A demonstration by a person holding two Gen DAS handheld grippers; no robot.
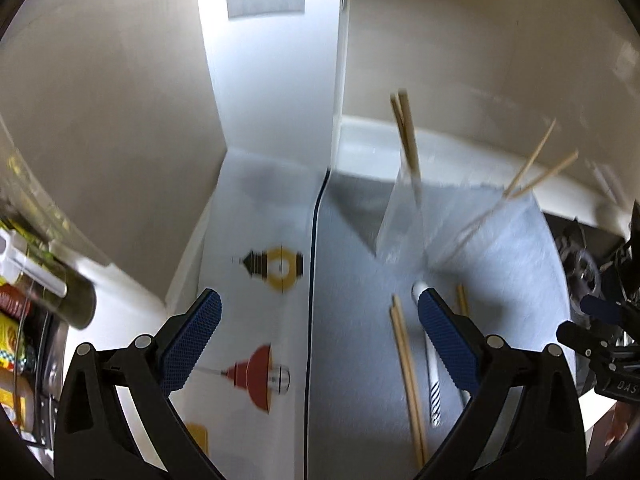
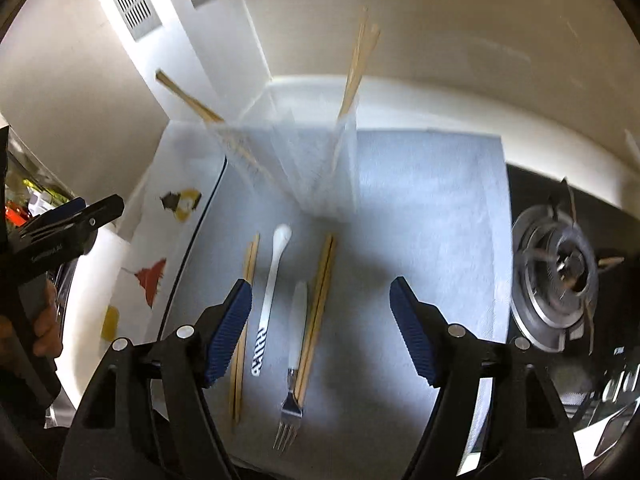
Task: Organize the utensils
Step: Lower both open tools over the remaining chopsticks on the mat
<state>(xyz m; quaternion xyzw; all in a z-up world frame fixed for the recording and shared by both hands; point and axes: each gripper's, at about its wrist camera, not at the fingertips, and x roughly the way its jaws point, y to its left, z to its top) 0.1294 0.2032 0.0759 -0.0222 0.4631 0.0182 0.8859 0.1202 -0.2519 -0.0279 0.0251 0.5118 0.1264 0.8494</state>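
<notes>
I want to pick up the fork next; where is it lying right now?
In the right wrist view the fork lies on the grey mat, tines toward the camera, touching a chopstick pair on its right, the white spoon to its left.

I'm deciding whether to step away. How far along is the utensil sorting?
Partly done: two chopstick pairs stand in the clear holder. Both the left gripper and right gripper are open and empty. Left on the mat: spoon, fork, two chopstick pairs.

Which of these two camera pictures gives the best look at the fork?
The right wrist view: the fork lies whole on the grey mat, white handle and tines clear. The left wrist view shows no recognisable fork; a finger covers that area.
</notes>
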